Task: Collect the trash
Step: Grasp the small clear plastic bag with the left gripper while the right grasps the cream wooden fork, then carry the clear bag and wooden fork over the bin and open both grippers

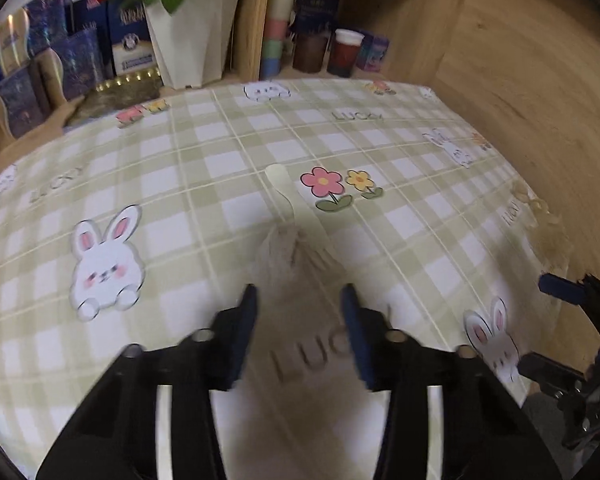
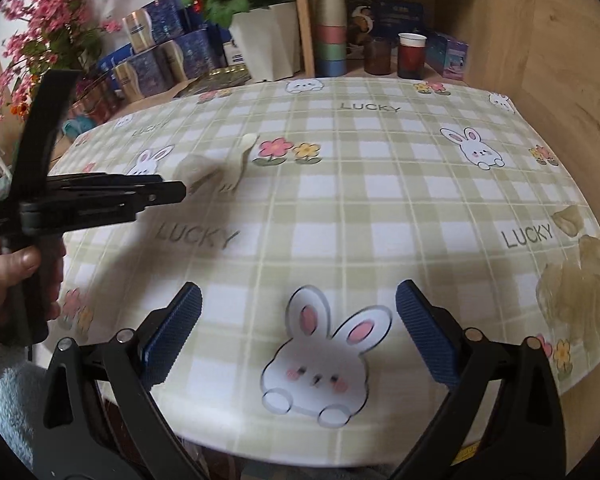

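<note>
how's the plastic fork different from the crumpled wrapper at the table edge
The plastic fork is pale, opaque and slim; the crumpled wrapper is see-through, yellowish and bunched. The fork lies mid-table beside the printed flowers; the wrapper sits at the cloth's right edge. Both rest on the checked tablecloth.

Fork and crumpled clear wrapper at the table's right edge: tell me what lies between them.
Nothing loose: in the right wrist view only printed tablecloth separates fork and wrapper.
</note>
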The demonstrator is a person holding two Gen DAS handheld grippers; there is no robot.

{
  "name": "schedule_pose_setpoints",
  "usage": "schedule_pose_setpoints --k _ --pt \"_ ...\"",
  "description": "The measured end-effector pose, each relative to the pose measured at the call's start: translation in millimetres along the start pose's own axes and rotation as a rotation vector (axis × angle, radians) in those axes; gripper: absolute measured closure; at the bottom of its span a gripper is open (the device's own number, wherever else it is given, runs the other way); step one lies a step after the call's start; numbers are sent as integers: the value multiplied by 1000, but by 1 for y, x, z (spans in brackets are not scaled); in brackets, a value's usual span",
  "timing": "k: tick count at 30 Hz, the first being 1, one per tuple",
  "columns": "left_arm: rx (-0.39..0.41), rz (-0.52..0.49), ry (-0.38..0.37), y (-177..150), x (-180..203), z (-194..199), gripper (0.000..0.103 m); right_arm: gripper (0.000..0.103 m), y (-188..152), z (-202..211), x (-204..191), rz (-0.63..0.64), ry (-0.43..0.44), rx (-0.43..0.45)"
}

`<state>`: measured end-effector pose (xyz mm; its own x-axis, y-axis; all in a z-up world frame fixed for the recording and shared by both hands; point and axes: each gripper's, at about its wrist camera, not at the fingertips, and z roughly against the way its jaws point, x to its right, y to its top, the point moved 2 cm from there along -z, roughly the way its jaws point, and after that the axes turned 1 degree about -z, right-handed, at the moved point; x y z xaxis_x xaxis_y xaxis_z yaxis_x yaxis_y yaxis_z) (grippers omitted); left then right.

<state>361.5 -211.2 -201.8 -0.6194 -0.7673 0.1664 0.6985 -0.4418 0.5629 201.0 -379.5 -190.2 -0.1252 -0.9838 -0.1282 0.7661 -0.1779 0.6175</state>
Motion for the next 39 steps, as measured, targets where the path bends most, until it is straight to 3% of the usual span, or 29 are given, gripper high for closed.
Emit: schedule_pose_setpoints --k 4,7,8,15,20,24,28,31,33,35,39 --pt "-21 21 -20 13 -10 -22 68 12 8 -11 8 -15 5 -13" --pt "-30 37 -53 18 -14 -27 93 12 14 -17 11 -24 14 -19" --pt "-23 36 -63 18 -15 -25 94 13 16 -20 11 -27 20 -18" --pt "13 64 -60 -10 -27 6 95 27 50 -53 -11 13 108 2" --pt "76 205 -46 -36 -60 47 95 51 80 -98 -42 75 131 -37" --pt "118 308 -26 -59 -88 76 95 51 99 -127 -52 25 139 -63" --pt "133 353 9 -78 -106 97 95 55 111 -149 -59 -25 116 -89" --pt "146 381 20 -89 -115 107 95 61 116 -155 -65 -43 50 -83" --pt "156 386 24 -94 -116 113 95 67 118 -157 -70 -25 -3 -88" --pt "165 391 25 -100 -116 120 95 85 116 -156 -72 -7 -54 -89" --pt "188 396 25 -113 -111 134 95 85 103 -142 -73 -15 -34 -91"
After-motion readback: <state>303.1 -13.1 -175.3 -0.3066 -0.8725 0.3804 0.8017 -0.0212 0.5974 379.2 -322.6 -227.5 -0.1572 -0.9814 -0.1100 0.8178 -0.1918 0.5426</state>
